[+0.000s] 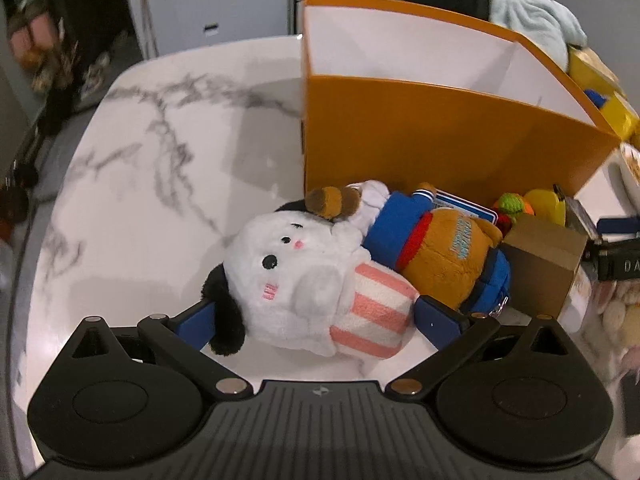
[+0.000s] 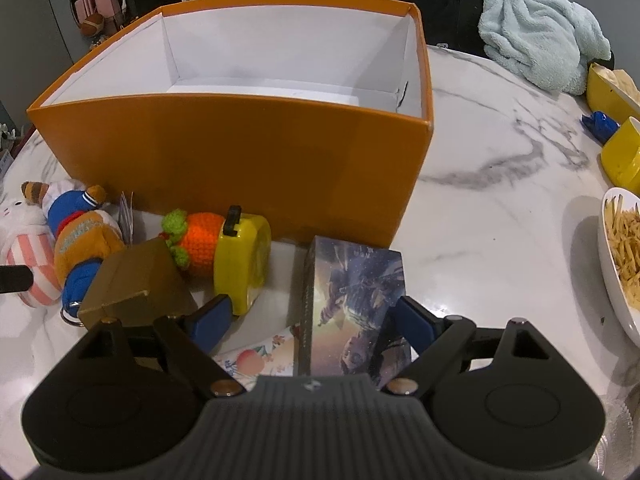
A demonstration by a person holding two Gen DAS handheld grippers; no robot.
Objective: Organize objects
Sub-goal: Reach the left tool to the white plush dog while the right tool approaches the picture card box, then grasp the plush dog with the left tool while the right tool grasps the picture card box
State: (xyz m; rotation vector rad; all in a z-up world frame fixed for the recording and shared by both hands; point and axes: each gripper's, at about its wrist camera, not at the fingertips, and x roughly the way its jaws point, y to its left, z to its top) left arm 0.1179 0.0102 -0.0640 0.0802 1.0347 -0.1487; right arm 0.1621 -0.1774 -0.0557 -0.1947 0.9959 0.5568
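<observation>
Right wrist view only: the orange box's (image 2: 240, 160) white interior down to its floor, a blue towel (image 2: 540, 40), and a dish of fries (image 2: 624, 248) on the marble surface (image 2: 500, 220). The left hand-held gripper (image 1: 316, 320) is spread wide around the white plush dog (image 1: 304, 280), not visibly pressing it. The right hand-held gripper (image 2: 308, 320) stands open astride an illustrated box (image 2: 352, 292) lying before the orange box.

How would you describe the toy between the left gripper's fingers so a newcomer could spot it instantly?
Start at the big orange box on the marble table; a row of small items lies along its front wall. At the row's end farthest from the bowl of fries lies a white plush dog, between the left gripper fingers. Unlike the brown-and-blue plush beside it, it has black ears and pink-striped fabric.
</observation>
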